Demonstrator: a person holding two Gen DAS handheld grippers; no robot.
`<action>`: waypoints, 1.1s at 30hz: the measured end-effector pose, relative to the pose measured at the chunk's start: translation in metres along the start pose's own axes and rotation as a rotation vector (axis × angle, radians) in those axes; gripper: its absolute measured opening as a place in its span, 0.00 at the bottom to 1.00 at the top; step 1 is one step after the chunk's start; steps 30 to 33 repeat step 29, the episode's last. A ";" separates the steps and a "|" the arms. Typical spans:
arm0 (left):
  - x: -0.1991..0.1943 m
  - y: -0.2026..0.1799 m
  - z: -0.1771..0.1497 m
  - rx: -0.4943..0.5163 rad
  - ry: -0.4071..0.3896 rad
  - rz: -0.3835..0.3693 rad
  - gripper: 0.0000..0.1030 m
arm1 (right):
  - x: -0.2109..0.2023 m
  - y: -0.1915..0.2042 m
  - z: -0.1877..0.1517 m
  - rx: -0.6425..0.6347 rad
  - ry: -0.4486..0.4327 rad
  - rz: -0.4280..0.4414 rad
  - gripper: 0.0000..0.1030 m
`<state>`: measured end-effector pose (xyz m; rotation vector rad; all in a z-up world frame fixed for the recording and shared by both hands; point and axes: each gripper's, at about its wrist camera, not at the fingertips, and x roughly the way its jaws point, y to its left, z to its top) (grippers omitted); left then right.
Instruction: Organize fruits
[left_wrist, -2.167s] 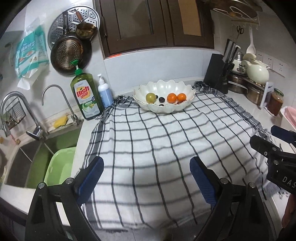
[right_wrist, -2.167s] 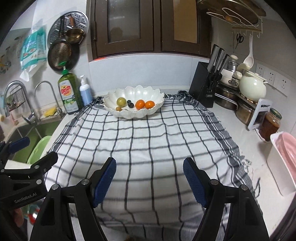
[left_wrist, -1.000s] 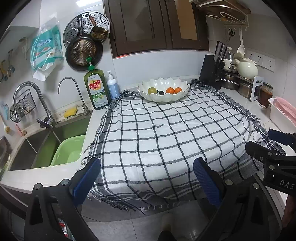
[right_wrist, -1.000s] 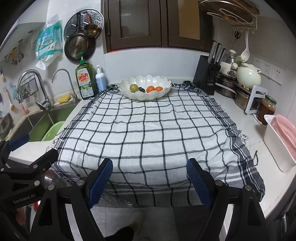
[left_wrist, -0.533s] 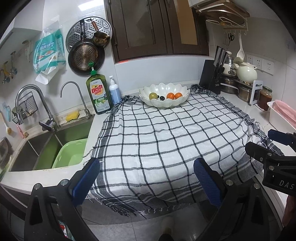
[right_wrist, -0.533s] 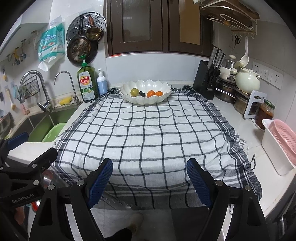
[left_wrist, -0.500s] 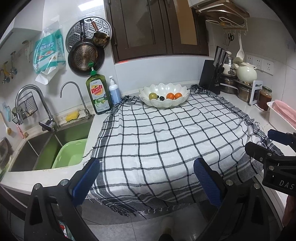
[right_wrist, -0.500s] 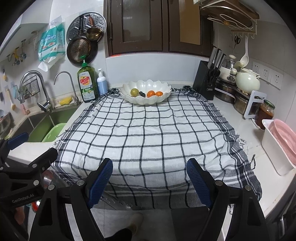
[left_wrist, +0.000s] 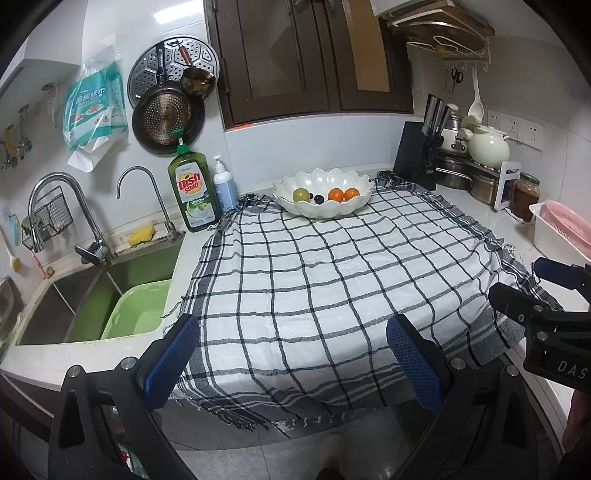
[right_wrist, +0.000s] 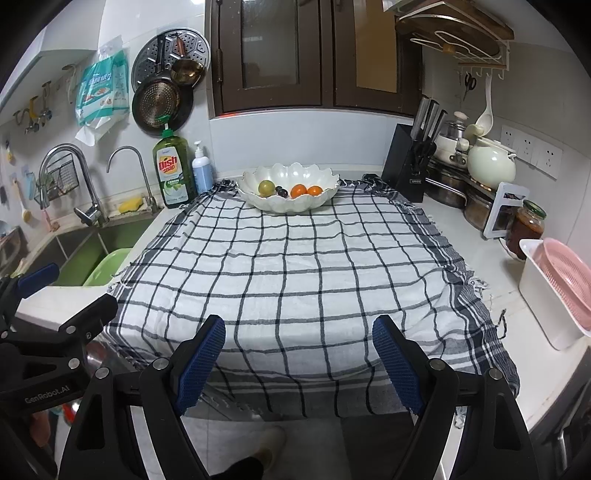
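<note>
A white scalloped bowl (left_wrist: 354, 207) (right_wrist: 266, 205) stands at the far end of a black-and-white checked cloth (left_wrist: 332, 280) (right_wrist: 295, 266). In it lie a green fruit (left_wrist: 300, 194) (right_wrist: 266, 187), dark small fruits (left_wrist: 317, 199) (right_wrist: 282, 192) and two orange fruits (left_wrist: 335, 194) (right_wrist: 298, 190). My left gripper (left_wrist: 293, 343) is open and empty in front of the cloth's near edge. My right gripper (right_wrist: 299, 349) is open and empty too, off the counter's front. Both are far from the bowl.
A sink (left_wrist: 92, 291) with a green basin (left_wrist: 140, 310) lies left, with a dish soap bottle (left_wrist: 190, 199) behind it. A knife block (right_wrist: 410, 173), pots, a jar (right_wrist: 526, 229) and a pink strainer in a white bin (right_wrist: 557, 291) line the right side. A shoe (right_wrist: 269, 443) shows on the floor.
Both grippers have drawn back from the counter and risen a little since the earliest frames; over the last half second almost nothing shifts. The jaws stay wide and empty.
</note>
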<state>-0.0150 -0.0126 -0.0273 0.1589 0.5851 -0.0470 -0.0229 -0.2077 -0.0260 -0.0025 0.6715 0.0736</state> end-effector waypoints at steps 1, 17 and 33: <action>0.000 0.000 0.000 0.000 0.000 0.000 1.00 | 0.000 0.000 0.000 0.000 -0.001 -0.003 0.80; -0.003 -0.001 0.004 0.005 -0.021 -0.005 1.00 | -0.006 -0.004 0.004 0.001 -0.017 -0.012 0.80; -0.003 -0.002 0.004 0.005 -0.015 -0.009 1.00 | -0.007 -0.005 0.004 0.003 -0.014 -0.012 0.80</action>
